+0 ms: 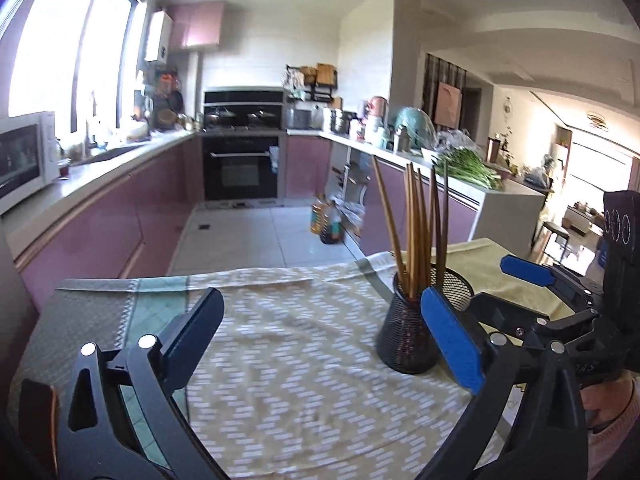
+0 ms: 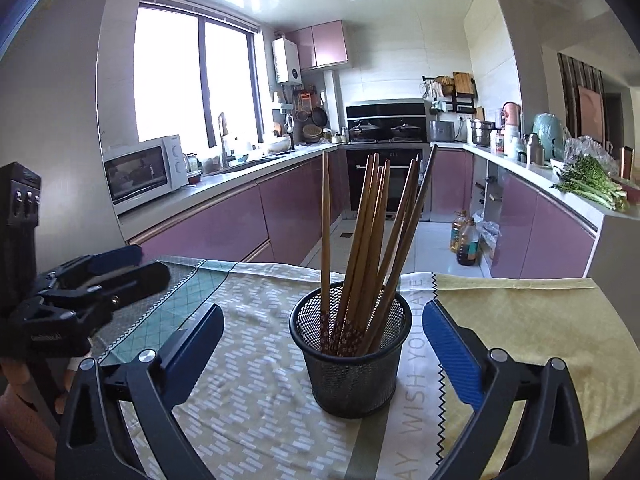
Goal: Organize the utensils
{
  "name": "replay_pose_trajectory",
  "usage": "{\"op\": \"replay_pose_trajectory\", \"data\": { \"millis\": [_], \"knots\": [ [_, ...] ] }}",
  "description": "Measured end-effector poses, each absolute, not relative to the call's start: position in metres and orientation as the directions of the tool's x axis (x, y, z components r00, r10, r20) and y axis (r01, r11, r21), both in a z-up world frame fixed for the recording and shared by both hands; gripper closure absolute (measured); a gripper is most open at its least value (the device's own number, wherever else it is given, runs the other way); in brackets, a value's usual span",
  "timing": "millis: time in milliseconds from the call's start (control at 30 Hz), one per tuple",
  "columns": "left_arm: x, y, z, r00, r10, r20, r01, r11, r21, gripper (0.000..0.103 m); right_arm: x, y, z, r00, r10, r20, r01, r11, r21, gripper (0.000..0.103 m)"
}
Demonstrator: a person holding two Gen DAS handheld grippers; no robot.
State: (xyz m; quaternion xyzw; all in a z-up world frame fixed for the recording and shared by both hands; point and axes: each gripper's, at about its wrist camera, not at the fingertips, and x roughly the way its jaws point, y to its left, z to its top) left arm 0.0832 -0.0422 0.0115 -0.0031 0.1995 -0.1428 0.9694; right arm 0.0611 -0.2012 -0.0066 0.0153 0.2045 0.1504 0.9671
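Chopsticks' (image 2: 360, 248) lower ends behind the mesh holder's (image 2: 352, 364) wall

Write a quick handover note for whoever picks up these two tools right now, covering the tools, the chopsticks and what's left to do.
Left tool: open, empty, over the patterned cloth.
Right tool: open, empty, jaws either side of the mesh cup without touching it.
Chopsticks: all that are visible stand upright in the cup, on the cloth.
Done: chopsticks gathered in the cup.
Left: no loose utensils in view; check the table outside the frames.
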Motion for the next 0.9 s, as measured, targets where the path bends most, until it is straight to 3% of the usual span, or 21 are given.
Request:
{"op": "replay_pose_trajectory", "data": {
  "millis": [333,900],
  "knots": [
    [0.039,-0.022,0.018,0.943,-0.166,-0.290,0.170,0.985,-0.015,0.006,0.035,-0.190,-0.006,0.915,0.247,-0.320,-0.238,0.969,0.066,0.007],
    [0.009,-0.012,0.018,0.960,-0.115,-0.255,0.115,0.993,-0.017,0.006,0.005,-0.172,-0.001,0.951,0.187,-0.246,-0.191,0.982,0.006,0.007]
  ]
}}
